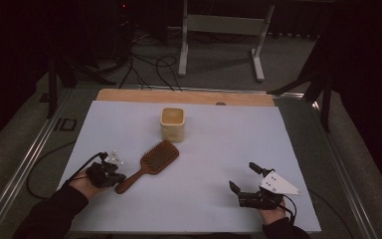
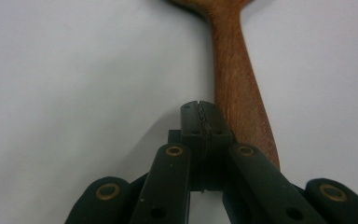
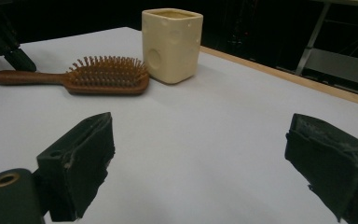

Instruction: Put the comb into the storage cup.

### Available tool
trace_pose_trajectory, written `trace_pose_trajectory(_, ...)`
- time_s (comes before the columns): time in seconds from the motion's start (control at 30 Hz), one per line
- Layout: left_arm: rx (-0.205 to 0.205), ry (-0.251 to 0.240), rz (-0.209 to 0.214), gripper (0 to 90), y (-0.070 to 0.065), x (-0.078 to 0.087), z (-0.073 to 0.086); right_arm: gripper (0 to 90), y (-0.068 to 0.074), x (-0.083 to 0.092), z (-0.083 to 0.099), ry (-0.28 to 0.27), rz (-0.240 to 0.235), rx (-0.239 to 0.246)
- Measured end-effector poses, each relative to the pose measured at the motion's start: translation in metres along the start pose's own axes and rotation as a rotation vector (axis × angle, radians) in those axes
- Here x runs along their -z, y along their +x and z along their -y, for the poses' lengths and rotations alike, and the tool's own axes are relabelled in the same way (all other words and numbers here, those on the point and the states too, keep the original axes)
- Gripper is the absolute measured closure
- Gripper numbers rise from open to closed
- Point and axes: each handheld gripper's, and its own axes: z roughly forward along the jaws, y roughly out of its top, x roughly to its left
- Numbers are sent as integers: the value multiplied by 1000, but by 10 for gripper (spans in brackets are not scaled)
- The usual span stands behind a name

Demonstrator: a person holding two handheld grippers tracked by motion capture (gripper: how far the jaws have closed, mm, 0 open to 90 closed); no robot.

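Left gripper (image 1: 110, 175): lower left of the high view, held in a person's hand with a dark sleeve. Jaws clenched together on nothing; in the left gripper view (image 2: 204, 122) the tips meet at the frame's centre, just left of the brush handle, resting at its side rather than around it.

Hairbrush (image 1: 149, 164): wooden paddle type, left of centre in the high view, lying on the white table cover (image 1: 219, 149), bristles up, handle slanting toward the lower left and ending beside the left gripper. In the right gripper view (image 3: 88, 77) it sits upper left, handle pointing to the left edge.

Cream holder (image 1: 172, 124): square-sided cup, upper centre of the high view, upright, just beyond the brush head; whether they touch cannot be told.

Right gripper (image 1: 244, 177): lower right of the high view, well apart from the brush. Jaws released and spread wide, nothing between them but bare cover (image 3: 200, 154).
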Motion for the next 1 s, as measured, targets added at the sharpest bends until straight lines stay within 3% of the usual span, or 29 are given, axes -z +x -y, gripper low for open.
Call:
trace_pose_trajectory(0.5, -50, 27, 59, 900, -25, -6, -7, 79, 0, 0, 0, 2, -1, -1)
trace_pose_trajectory(0.8, -21, 35, 50, 900, -21, -3, -6, 79, 0, 0, 0, 1, -1, -4)
trace_pose_trajectory(1.0, 29, 37, 29, 900, -18, 6, -7, 79, 0, -1, 0, 1, -2, -4)
